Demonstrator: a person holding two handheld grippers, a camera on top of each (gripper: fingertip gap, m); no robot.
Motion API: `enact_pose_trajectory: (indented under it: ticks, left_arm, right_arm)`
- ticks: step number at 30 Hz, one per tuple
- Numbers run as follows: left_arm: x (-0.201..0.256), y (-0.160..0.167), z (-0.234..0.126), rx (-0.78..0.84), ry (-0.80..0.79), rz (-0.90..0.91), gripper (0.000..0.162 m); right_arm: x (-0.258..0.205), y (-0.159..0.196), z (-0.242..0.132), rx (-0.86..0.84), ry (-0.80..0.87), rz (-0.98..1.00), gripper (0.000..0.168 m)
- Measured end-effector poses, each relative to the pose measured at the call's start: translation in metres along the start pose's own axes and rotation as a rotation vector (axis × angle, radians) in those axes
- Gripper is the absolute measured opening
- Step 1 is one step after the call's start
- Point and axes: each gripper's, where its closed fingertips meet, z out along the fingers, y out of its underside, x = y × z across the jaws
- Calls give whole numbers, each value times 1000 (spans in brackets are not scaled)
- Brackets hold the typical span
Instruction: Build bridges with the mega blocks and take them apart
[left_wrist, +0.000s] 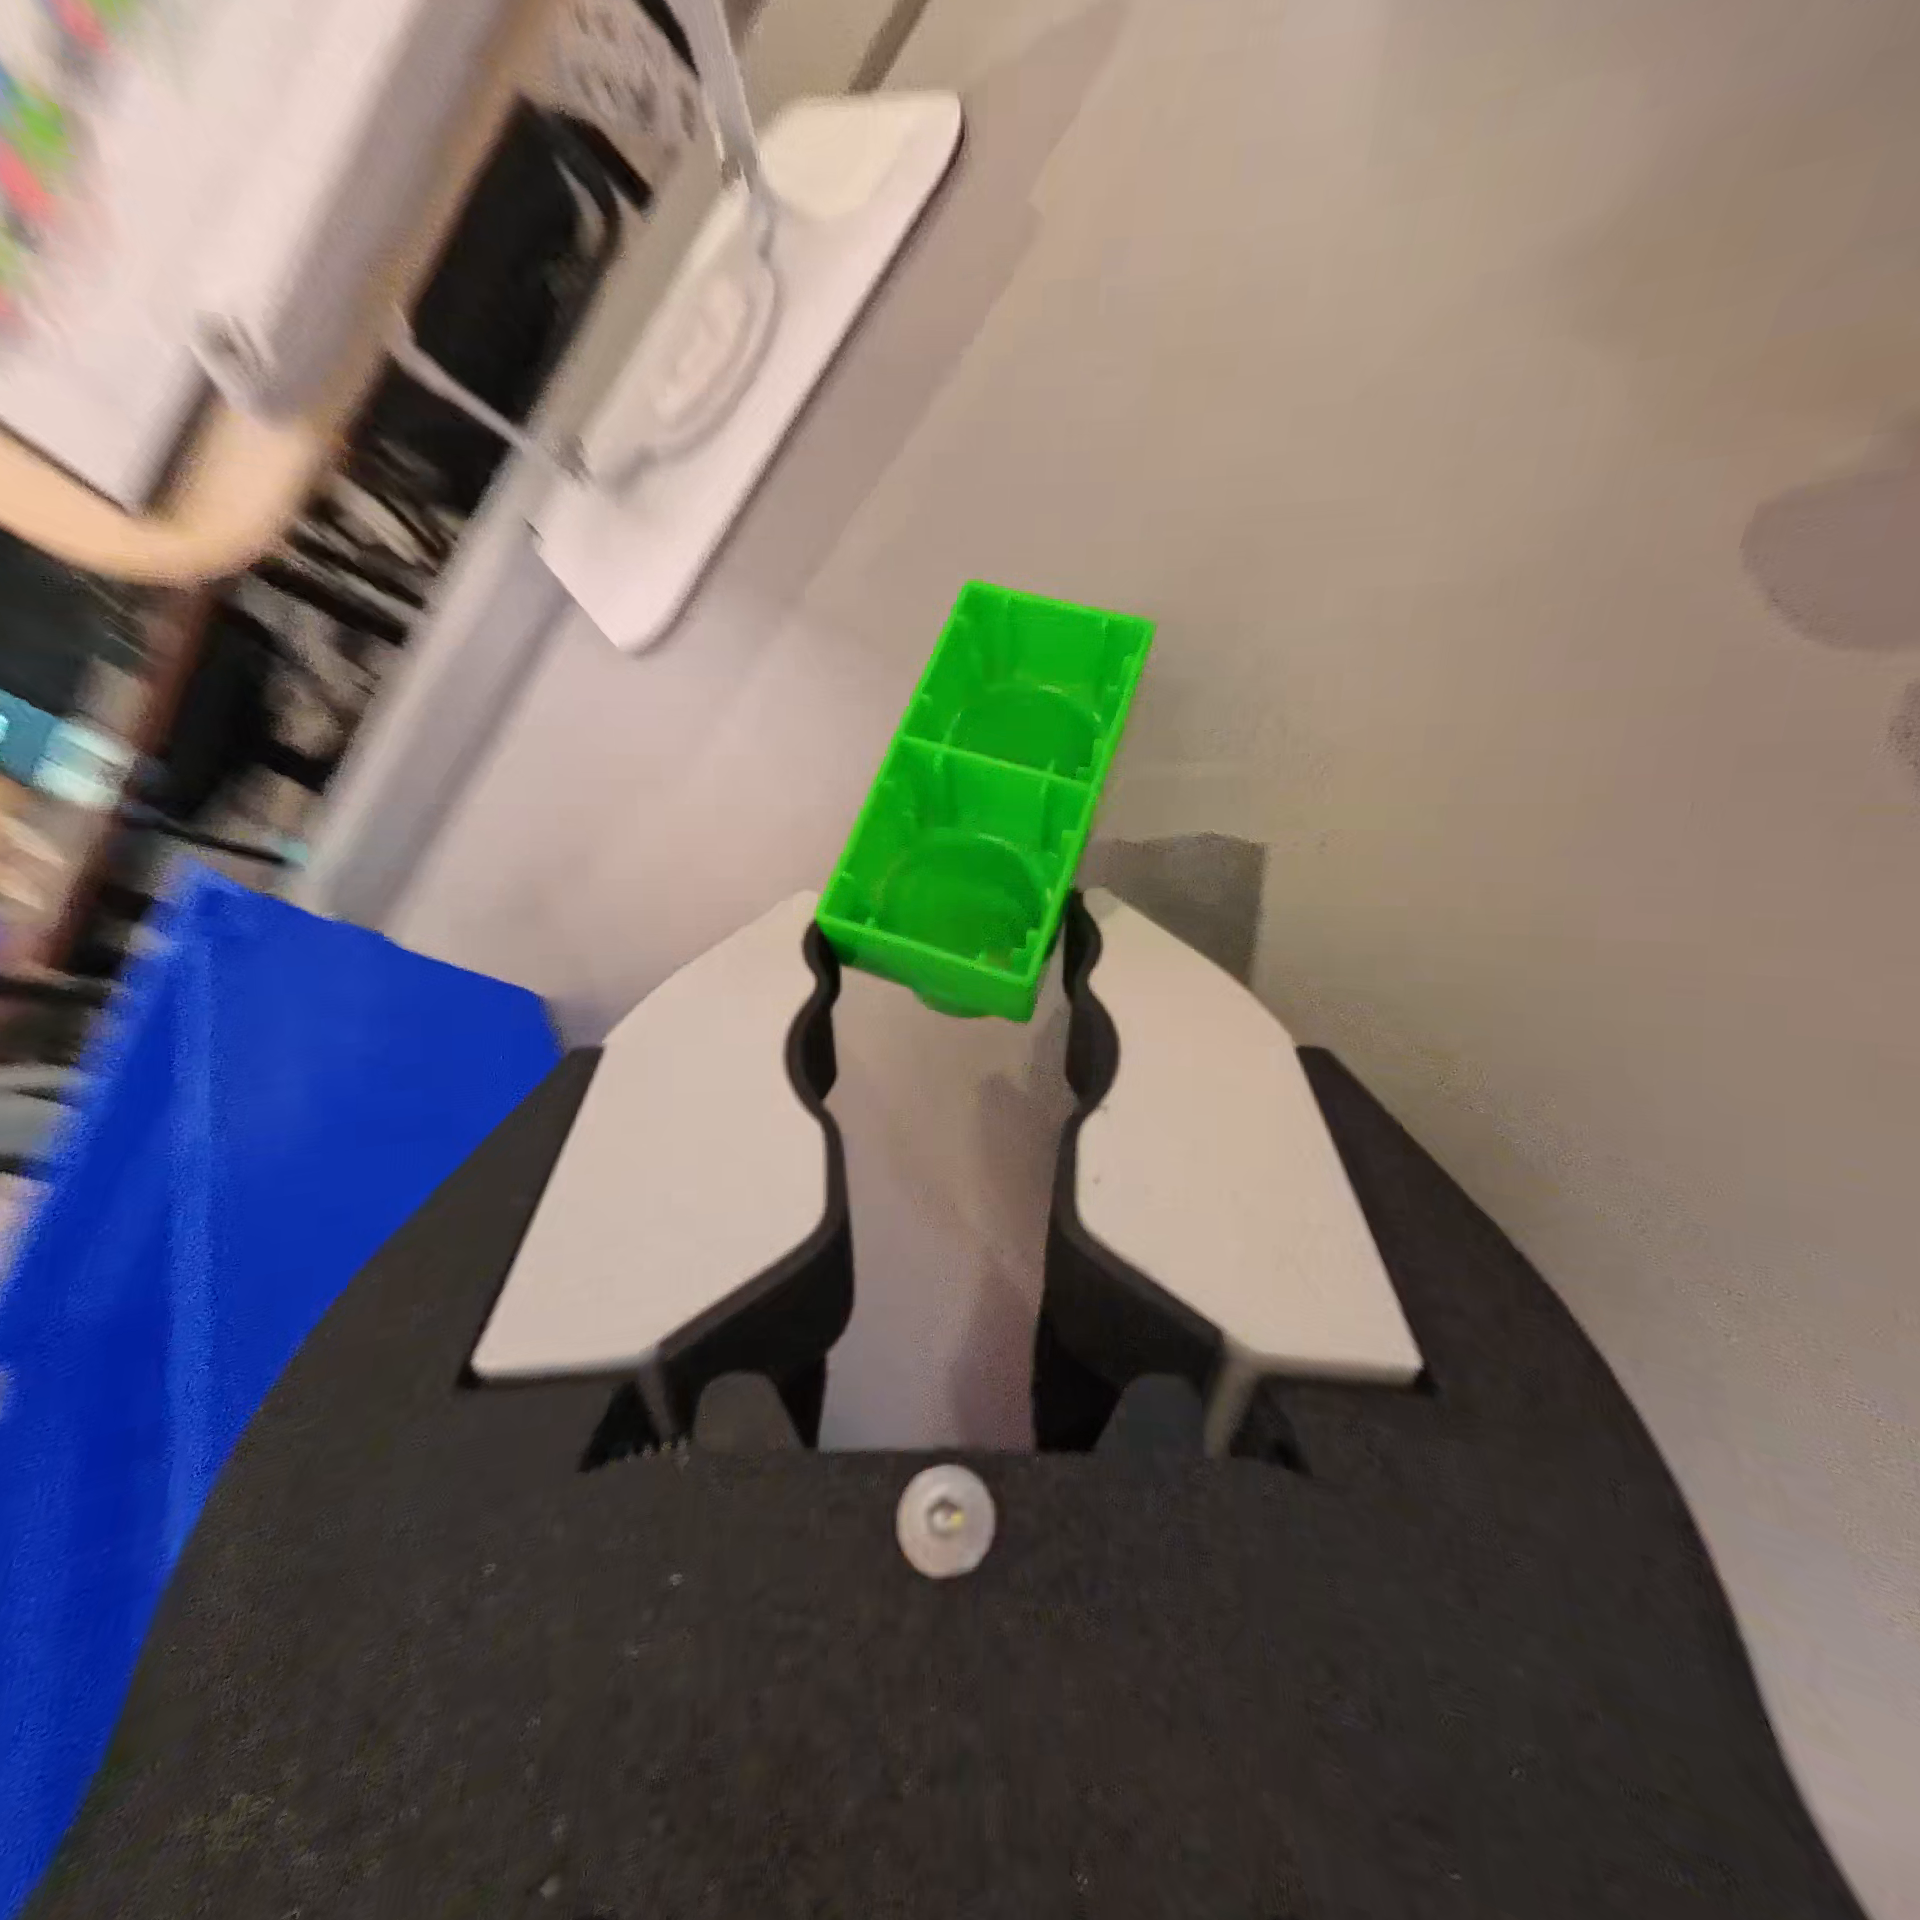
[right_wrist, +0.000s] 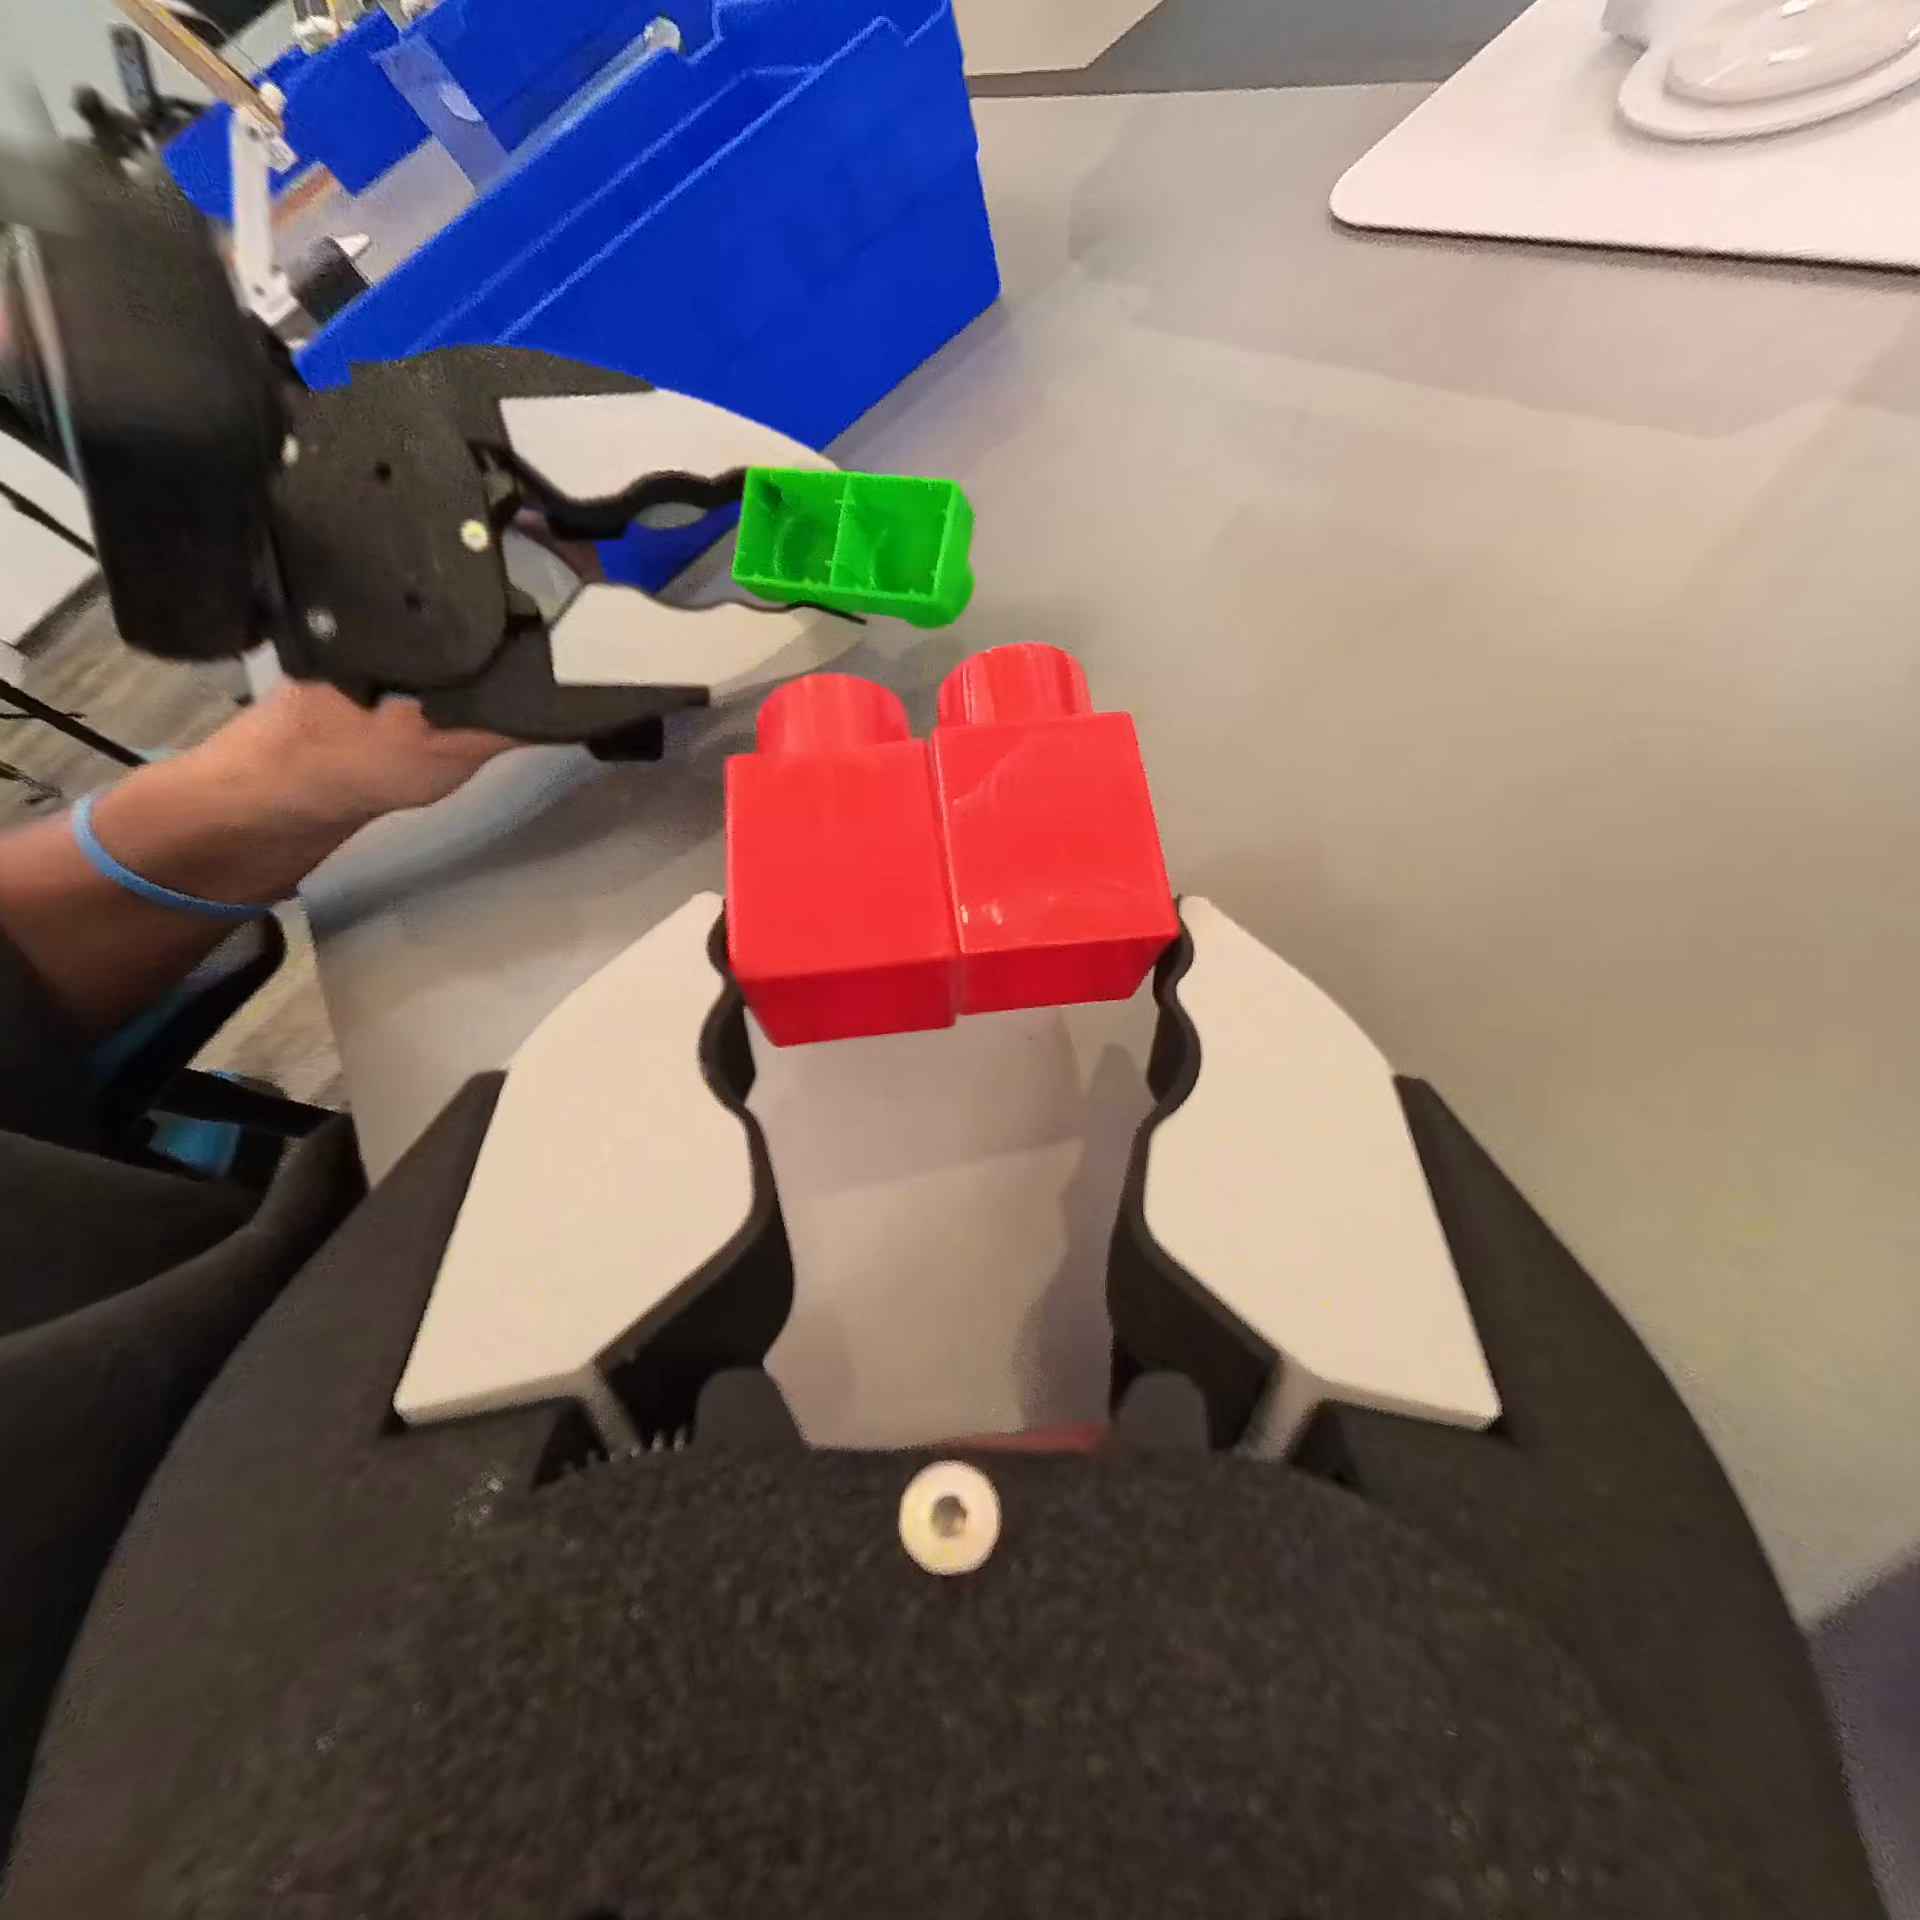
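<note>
My left gripper (left_wrist: 943, 940) is shut on a green two-stud block (left_wrist: 987, 800), held in the air with its hollow underside facing the camera. The same gripper (right_wrist: 748, 551) and green block (right_wrist: 857, 545) show in the right wrist view, up left of the red blocks. My right gripper (right_wrist: 951, 945) is shut on two red single-stud blocks, side by side, the left one (right_wrist: 836, 883) and the right one (right_wrist: 1049, 852), studs pointing up and away. The green block hangs just above and behind the red pair, not touching.
A grey table (right_wrist: 1507, 675) lies under both grippers. A blue bin (right_wrist: 727, 239) stands at the back left and shows in the left wrist view (left_wrist: 208, 1195). A white mat (right_wrist: 1662, 156) with white objects lies at the back right. A person's hand (right_wrist: 312, 790) holds the left gripper.
</note>
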Motion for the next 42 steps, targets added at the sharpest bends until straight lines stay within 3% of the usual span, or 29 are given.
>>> enact_pose_trajectory:
  ticks: [3,8,15,18,24,28,35,42]
  left_arm:
    - [2,-14,-7,42,-89,228,41]
    - [17,-23,-9,92,13,180,40]
    - [29,-47,-36,221,462,-341,40]
    - [36,-52,-49,214,633,-421,40]
    - [81,-42,-96,-71,1145,-291,40]
    - [83,-38,-116,-261,1393,-215,40]
    - [62,-31,-106,-445,1541,10,40]
    - [60,-47,-97,-482,1569,166,39]
  right_arm:
    - [-7,-2,8,-13,-25,40,75]
    - [-13,-6,22,-62,30,-82,75]
    - [-2,-23,10,-36,98,-171,75]
    - [-2,-25,3,-28,94,-212,75]
    - [-18,-29,-10,-72,-25,-428,75]
    - [-36,-23,-10,-138,-151,-610,75]
    - [-42,-35,-3,-164,-155,-836,75]
    - [-46,-24,10,-237,-157,-952,75]
